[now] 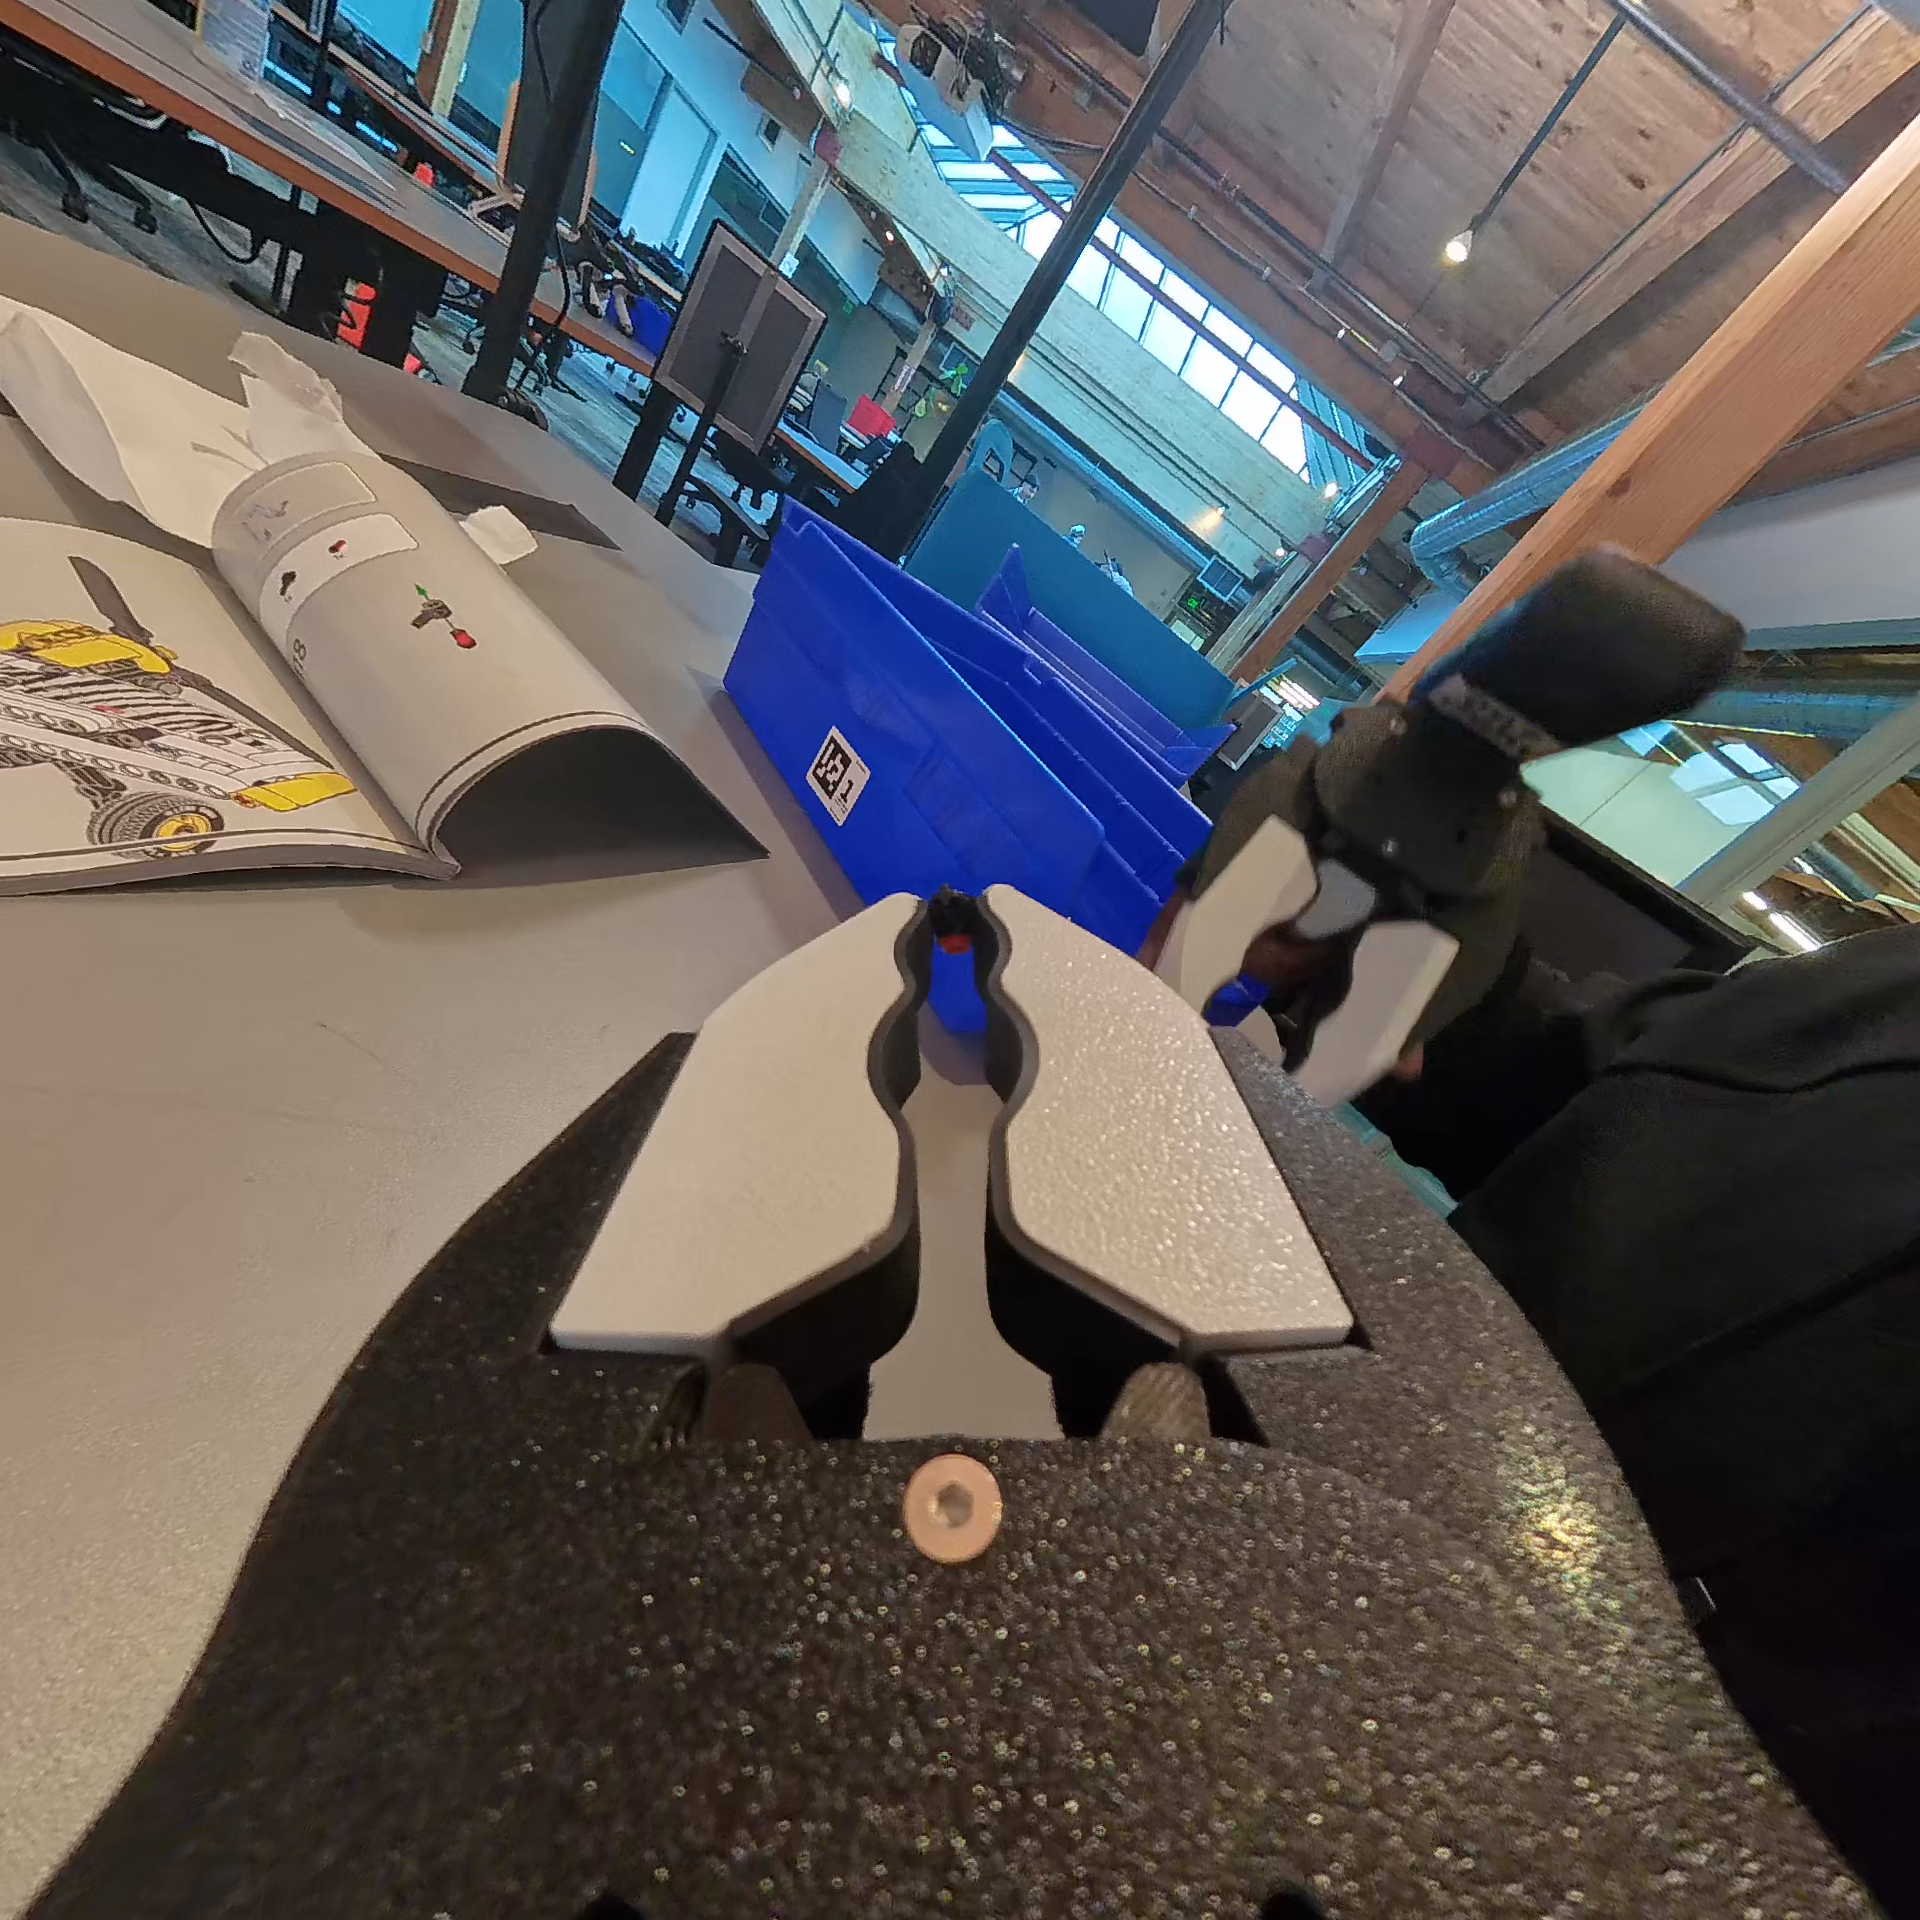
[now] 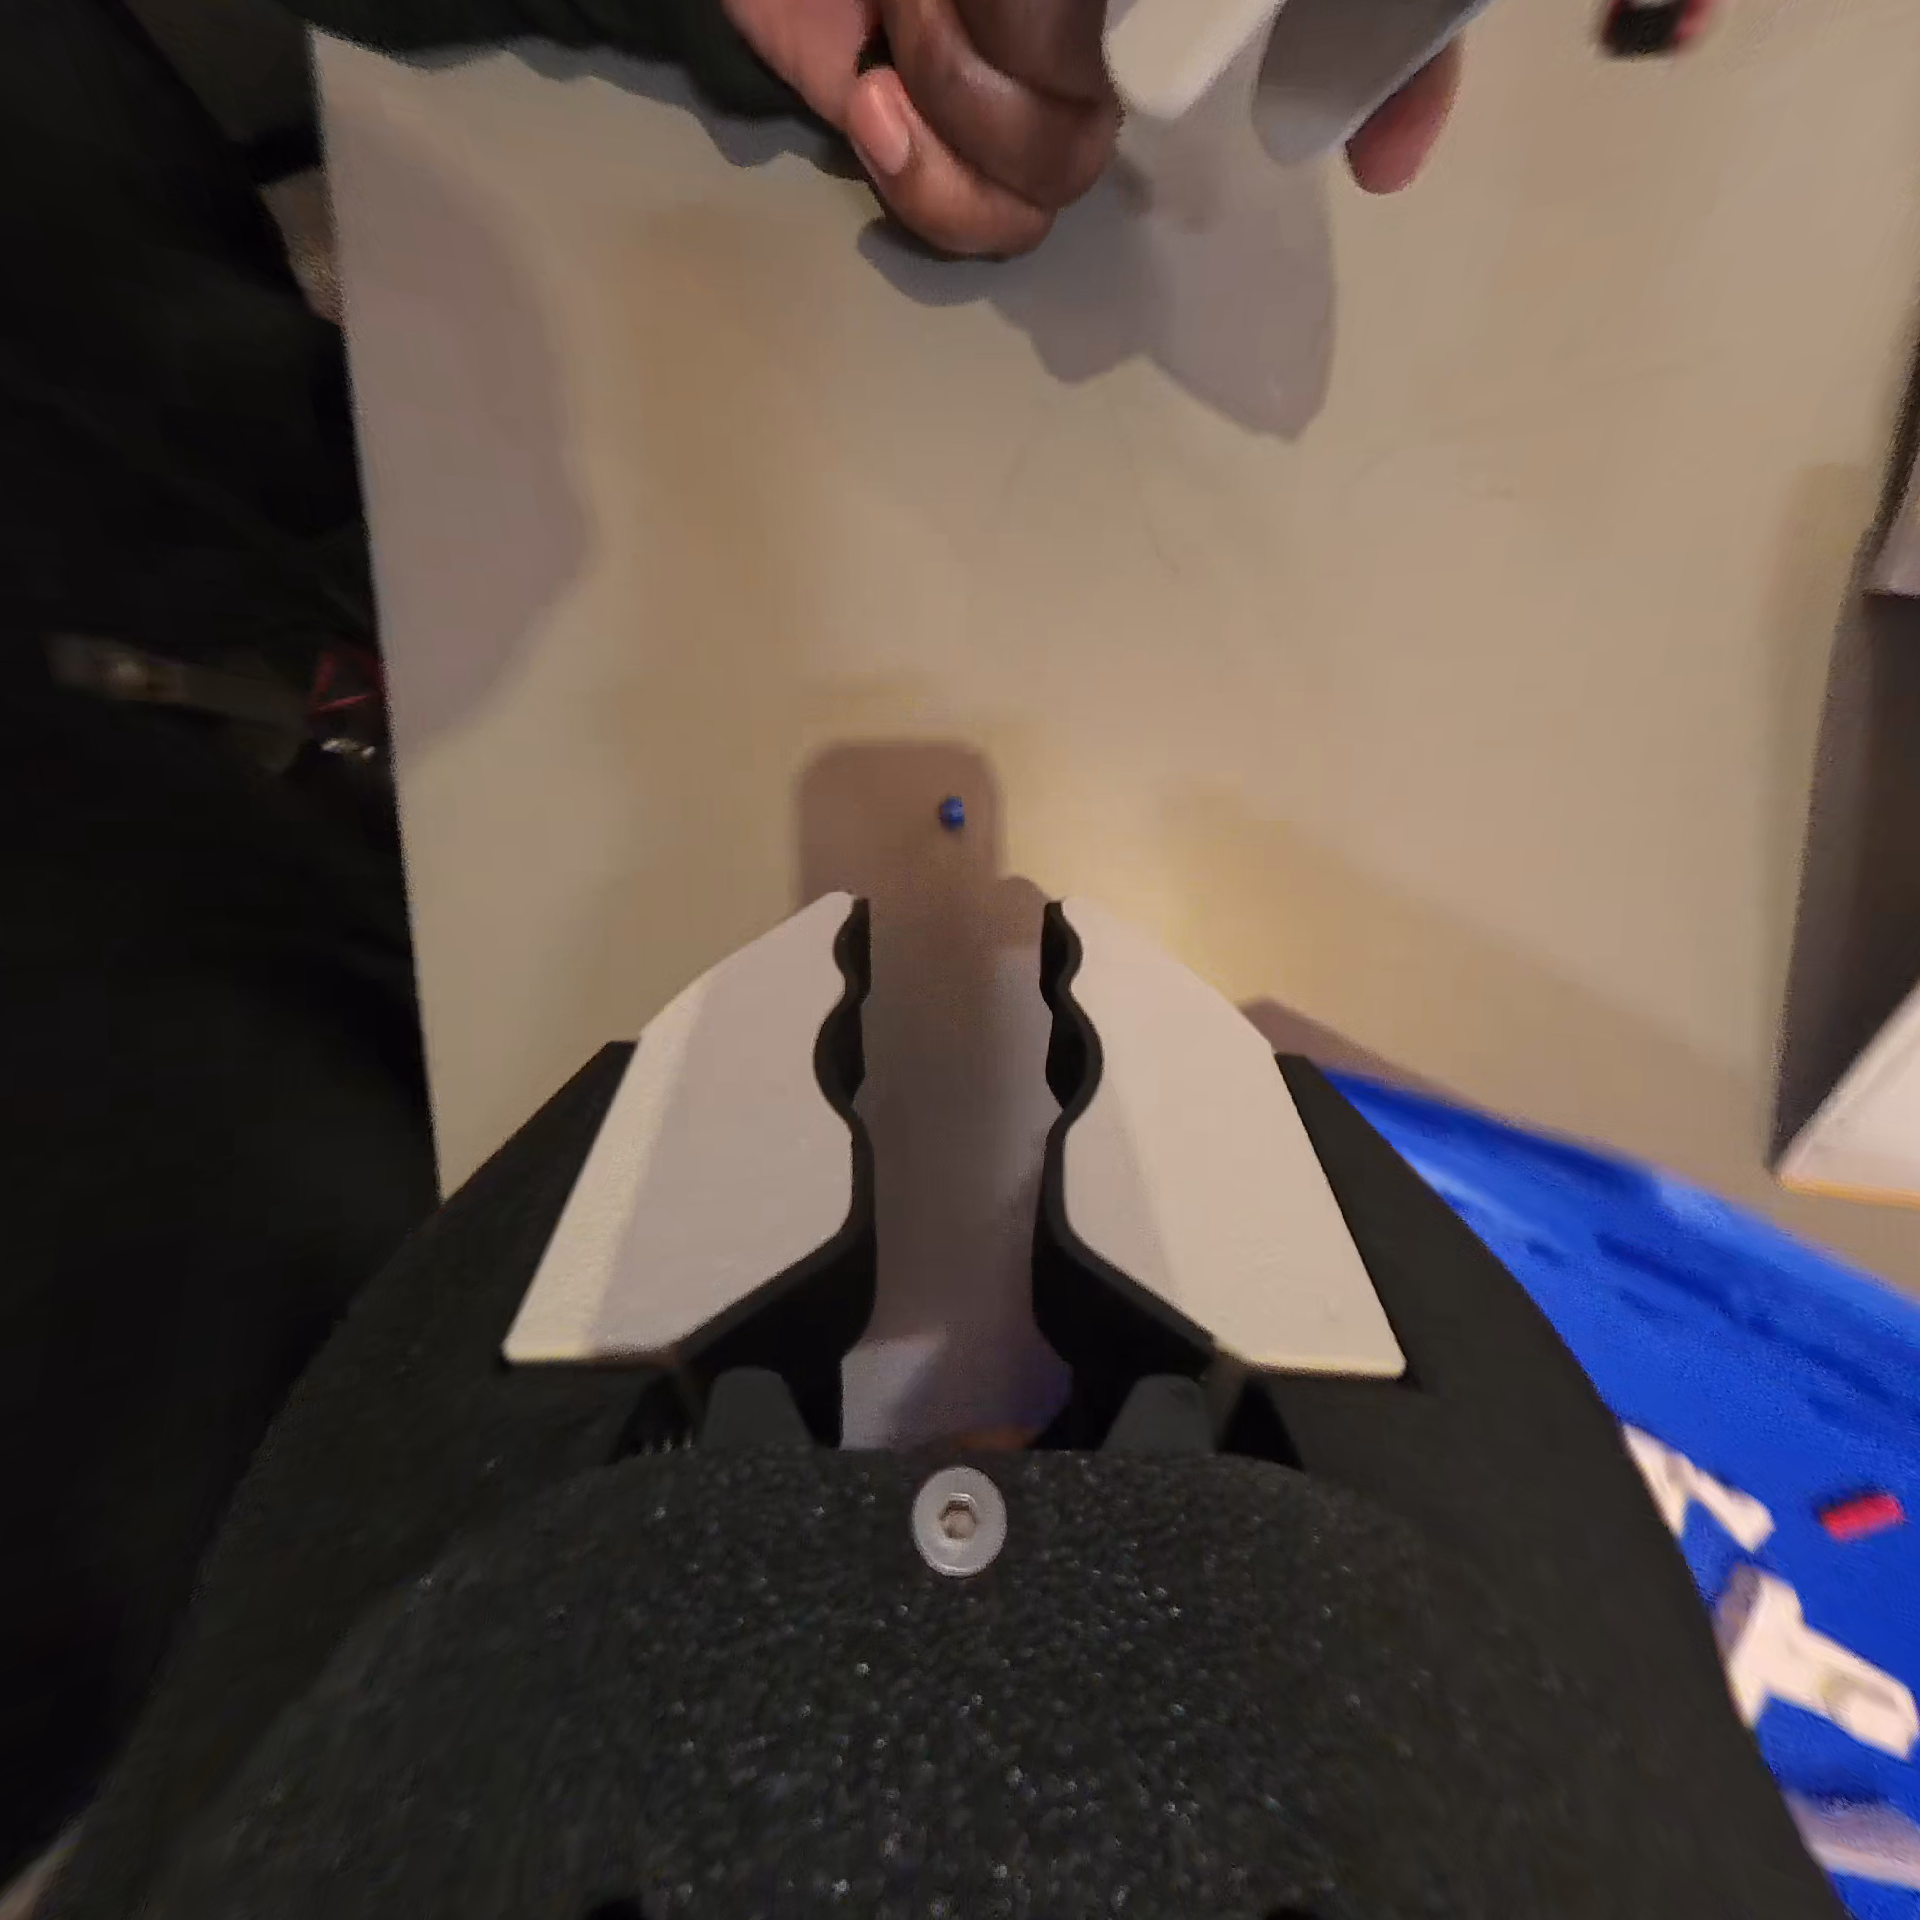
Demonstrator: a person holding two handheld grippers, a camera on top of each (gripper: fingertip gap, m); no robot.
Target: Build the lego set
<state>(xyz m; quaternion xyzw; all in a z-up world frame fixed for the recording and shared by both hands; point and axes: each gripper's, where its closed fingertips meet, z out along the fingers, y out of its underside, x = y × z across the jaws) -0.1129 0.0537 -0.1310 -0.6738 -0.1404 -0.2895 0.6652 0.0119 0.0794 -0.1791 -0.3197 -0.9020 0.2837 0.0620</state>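
The left gripper (image 1: 951, 920) pinches a small black-and-red piece (image 1: 950, 925) near the blue bins (image 1: 935, 748), while the right gripper (image 2: 951, 914) hangs spread and empty above a tiny blue piece (image 2: 951, 812) on the table (image 2: 1351, 623).

**Left tool pinches a small black and red piece**

The left tool (image 1: 952, 914) is closed at its tips on a small black piece with a red spot (image 1: 950, 923), both pads pressed against it, held above the grey surface (image 1: 312, 1091). Just beyond the tips stands a row of blue bins (image 1: 935, 727), the nearest one carrying a black-and-white square marker (image 1: 837, 774) on its side. Toward the surface's left edge lies an open instruction booklet (image 1: 343, 707) with its right page curled up, and torn white paper (image 1: 156, 416) lies behind it. To the right, the right tool (image 1: 1314, 961) hangs in the air near the bins, fingers apart, blurred.
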